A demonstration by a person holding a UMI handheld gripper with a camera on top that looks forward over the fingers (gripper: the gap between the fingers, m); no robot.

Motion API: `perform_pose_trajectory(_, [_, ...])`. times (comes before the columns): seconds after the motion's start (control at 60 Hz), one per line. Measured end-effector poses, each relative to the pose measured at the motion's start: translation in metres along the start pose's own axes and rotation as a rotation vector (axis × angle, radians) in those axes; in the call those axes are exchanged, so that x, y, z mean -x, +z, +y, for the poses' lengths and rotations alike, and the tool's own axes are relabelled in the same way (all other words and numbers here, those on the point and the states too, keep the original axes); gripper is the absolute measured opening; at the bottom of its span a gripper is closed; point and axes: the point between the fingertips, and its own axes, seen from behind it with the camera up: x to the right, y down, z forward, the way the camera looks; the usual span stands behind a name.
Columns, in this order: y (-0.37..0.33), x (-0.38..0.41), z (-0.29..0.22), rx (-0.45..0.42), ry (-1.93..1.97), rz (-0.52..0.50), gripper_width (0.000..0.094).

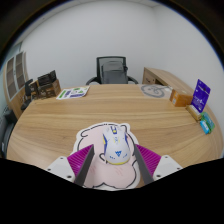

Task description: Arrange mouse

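Observation:
A white mouse (112,143) with blue markings lies on a pale pink, cloud-shaped mouse mat (104,174) near the front edge of a wooden table (60,125). My gripper (114,152) is open. The mouse stands between the two fingers, resting on the mat. The left purple pad (83,160) stands a little clear of the mouse's side. The right pad (146,158) is close beside it. The mouse's rear end lies low between the fingers.
A black office chair (115,68) stands behind the table. A wooden box (160,76), a purple carton (201,95) and a teal item (205,123) are at the right. Booklets (72,93) and a black organiser (42,85) are at the far left.

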Motion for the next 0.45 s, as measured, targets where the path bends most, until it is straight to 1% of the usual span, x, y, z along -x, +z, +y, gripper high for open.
perform_pose_trajectory(0.15, [-0.055,0.003,0.001,-0.018,0.034,-0.040,0.0833])
perform_pose_trajectory(0.267, [-0.111,0.002,0.008,-0.051,0.057,-0.078,0.0833])
perform_pose_trajectory(0.45, [-0.195,-0.018,0.045,-0.095,0.059,-0.143,0.0833])
